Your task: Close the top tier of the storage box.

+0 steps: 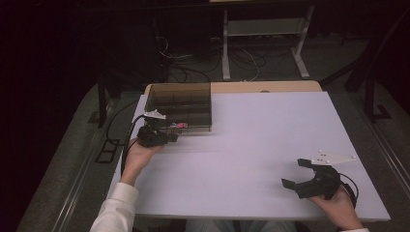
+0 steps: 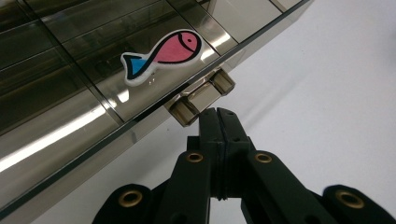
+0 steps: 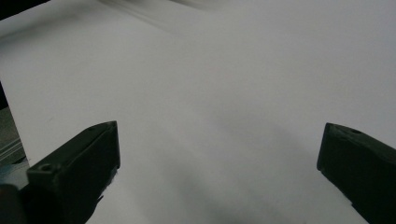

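Smoked-brown clear plastic: that is the compartment box (image 1: 181,106), my landmark, sitting at the far left of the white table (image 1: 251,159); its lid is down, and a pink-and-blue fish sticker (image 2: 161,56) lies on the lid near the front edge.

Left gripper (image 1: 170,138): I read the jaws as pressed together, pads meeting with no gap in the left gripper view; nothing is between them; the joined tips sit right at the box's front latch (image 2: 201,95), just below it and at or very near touching; I cannot tell whether they actually press on it. The latch is a small tab of the same brown plastic, jutting from the front wall just under the lid's edge, directly below and to the right of the sticker as that view shows it. From the high view the left gripper sits just in front of the box's front left part, held from beneath by the left hand (image 1: 138,157).

Right gripper (image 1: 296,174): jaws spread wide, empty; only bare white table lies between them in the right gripper view; it sits well apart from the box, toward the near right corner of the table, held in the right hand (image 1: 336,205).
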`<state>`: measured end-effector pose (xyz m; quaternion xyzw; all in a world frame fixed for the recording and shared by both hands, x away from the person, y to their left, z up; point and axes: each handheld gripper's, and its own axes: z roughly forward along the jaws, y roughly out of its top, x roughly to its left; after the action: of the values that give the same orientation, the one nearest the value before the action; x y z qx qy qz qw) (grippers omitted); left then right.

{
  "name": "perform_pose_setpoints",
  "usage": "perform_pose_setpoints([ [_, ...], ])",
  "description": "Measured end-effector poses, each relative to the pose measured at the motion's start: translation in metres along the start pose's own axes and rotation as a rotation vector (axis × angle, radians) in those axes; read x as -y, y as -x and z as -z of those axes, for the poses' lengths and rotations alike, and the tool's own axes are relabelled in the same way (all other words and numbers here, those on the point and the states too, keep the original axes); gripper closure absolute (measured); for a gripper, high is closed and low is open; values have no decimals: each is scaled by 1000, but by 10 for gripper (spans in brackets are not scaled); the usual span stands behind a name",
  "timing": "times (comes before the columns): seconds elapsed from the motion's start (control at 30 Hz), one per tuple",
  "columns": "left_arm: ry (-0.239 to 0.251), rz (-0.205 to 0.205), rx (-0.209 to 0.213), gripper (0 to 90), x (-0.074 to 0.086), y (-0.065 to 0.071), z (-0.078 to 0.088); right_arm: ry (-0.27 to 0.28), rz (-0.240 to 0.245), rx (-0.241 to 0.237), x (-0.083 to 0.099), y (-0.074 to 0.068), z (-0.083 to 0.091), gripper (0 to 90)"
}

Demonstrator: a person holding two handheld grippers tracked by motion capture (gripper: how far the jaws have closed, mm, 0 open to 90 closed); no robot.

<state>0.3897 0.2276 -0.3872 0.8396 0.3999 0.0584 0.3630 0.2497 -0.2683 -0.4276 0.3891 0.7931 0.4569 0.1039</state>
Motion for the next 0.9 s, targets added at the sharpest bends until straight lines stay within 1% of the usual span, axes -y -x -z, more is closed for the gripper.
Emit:
perform_pose_setpoints([
  [0.17, 14, 18, -2, 891, -1, -3, 1, 1, -1, 1, 0, 0, 0, 0],
  [0.23, 14, 19, -10, 891, -3, -3, 1, 0, -1, 0, 0, 0, 0, 0],
  [0.33, 21, 26, -8, 891, -5, -4, 1, 0, 1, -1, 0, 0, 0, 0],
  [0.63, 14, 23, -14, 891, -12, -5, -2, -1, 0, -1, 0, 0, 0, 0],
  [0.9, 22, 42, -20, 891, -13, -10, -3, 0, -1, -1, 0, 0, 0, 0],
])
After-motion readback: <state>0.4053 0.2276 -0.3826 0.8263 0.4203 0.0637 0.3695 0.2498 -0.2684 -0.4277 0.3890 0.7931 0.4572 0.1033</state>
